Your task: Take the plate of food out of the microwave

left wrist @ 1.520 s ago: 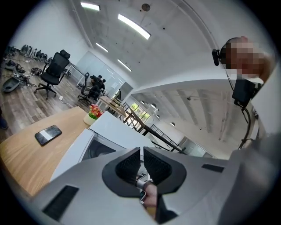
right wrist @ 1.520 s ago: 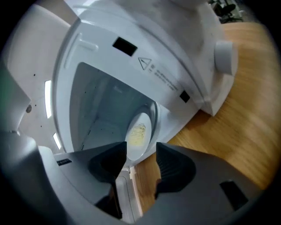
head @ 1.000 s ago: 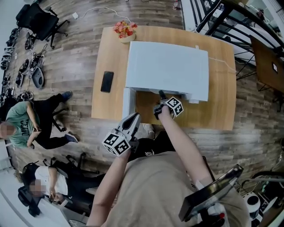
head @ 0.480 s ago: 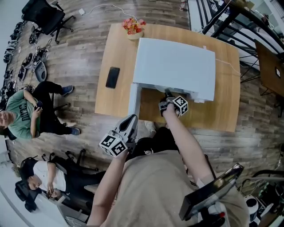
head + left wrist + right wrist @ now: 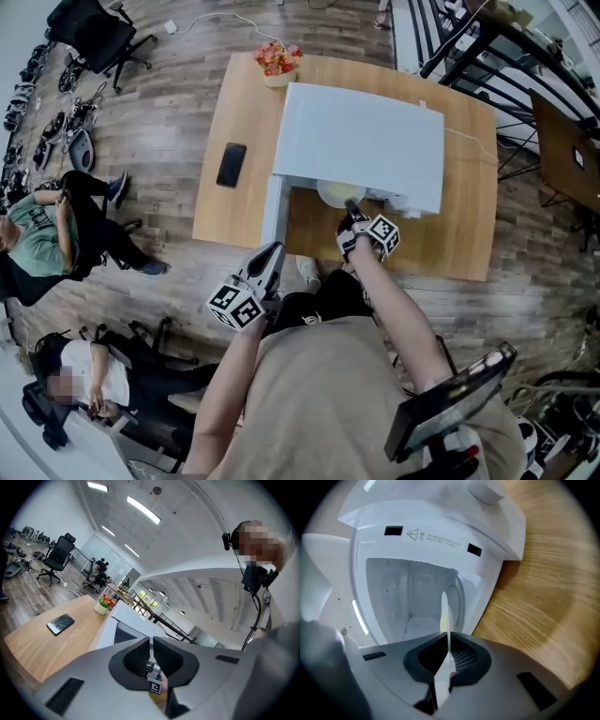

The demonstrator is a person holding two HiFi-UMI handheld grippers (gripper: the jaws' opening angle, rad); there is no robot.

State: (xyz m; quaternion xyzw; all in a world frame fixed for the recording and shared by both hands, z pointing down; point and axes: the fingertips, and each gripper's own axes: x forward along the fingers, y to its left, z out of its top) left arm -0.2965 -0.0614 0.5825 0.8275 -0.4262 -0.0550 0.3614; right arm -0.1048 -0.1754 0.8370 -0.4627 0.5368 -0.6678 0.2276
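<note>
Head view: a white microwave [image 5: 361, 141] sits on a wooden worktop [image 5: 234, 112] in the upper middle of the frame, with its door [image 5: 272, 214] swung open toward the lower left. A pale plate [image 5: 339, 194] pokes out of the oven's mouth at the lower edge of the casing. The right claw [image 5: 352, 214] meets its near rim just below. The right gripper view shows the plate edge-on as a thin white line between the pads, with a yellowish patch on it. The jaws have just closed and are clamped on the rim, and the empty white cavity lies behind. The left claw [image 5: 272, 258] hangs off the worktop's lower edge, below the door and apart from the plate. In the left gripper view its jaws are drawn in to a thin slit with nothing between them. A black phone [image 5: 231, 164] lies on the worktop left of the microwave. A small pot of red flowers [image 5: 275, 62] stands at the worktop's upper edge.
</note>
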